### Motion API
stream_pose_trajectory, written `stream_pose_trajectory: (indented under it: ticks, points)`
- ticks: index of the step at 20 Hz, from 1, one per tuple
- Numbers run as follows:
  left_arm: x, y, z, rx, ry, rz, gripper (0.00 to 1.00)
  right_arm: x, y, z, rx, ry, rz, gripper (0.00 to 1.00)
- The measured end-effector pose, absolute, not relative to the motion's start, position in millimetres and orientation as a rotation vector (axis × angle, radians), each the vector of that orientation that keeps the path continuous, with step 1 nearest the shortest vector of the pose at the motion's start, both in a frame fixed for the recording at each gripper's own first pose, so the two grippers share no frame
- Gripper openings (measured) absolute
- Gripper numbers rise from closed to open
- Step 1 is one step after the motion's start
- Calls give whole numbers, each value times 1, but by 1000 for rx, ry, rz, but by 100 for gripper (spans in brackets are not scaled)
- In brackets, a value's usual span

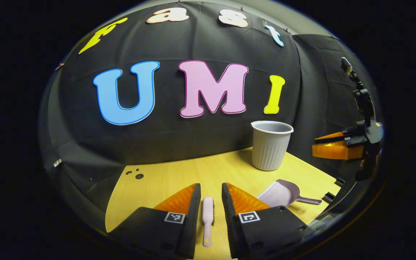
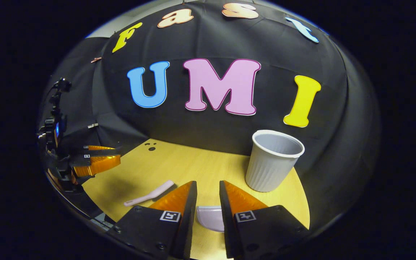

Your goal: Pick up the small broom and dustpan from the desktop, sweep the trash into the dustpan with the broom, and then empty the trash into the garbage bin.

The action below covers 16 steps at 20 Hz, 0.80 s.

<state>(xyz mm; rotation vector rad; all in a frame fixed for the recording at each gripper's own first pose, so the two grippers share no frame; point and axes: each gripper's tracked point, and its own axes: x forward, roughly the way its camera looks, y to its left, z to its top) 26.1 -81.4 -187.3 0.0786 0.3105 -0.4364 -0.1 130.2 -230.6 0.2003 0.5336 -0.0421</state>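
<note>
Two grippers hang over your pale wooden desktop [image 1: 164, 180], which ends at the black cloth wall [image 1: 179, 141] draped behind and around it. Take the ribbed grey garbage bin [image 1: 270, 145] as your landmark: it stands upright and open-mouthed at the back of the desk, close to the cloth.

Starting far left of the bin in the left gripper view, a few small dark holes [image 1: 137, 175] mark the desktop near its back edge. Next comes your left gripper [image 1: 211, 196], jaws parted moderately and holding nothing. Between its fingers lies the small pink broom [image 1: 207, 218], flat on the wood, its long axis running straight along the fingers, bristle head toward the wall and handle end toward you. Closer to the bin, in front of it, sits the pale dustpan [image 1: 283, 193], its thin handle pointing right, away from the broom. Right of the bin, your right gripper [image 1: 318, 144] shows from the side, above the desk edge.

From the right gripper view you see what the first hides: the left gripper [image 2: 116, 153] far left of the bin, the broom [image 2: 150, 195] lying slantwise, and the dustpan's rounded rim [image 2: 209, 218] between the right gripper [image 2: 208, 193] fingers, also moderately apart, gripping nothing.
</note>
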Motion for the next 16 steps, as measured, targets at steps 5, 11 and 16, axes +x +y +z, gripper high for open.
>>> stream_pose_trajectory:
  ticks: [5, 11, 16]
  points:
    - [17, -83, -203, 47, 343, -337, 39, -7, 132, -238, 167, 530, 40, 40]
    - [8, -90, -212, 47, 352, -206, 39, -26, 121, -264, 218, 580, 123, 39]
    - [-3, -100, -217, 59, 367, -149, 39, -34, 112, -275, 227, 567, 183, 39]
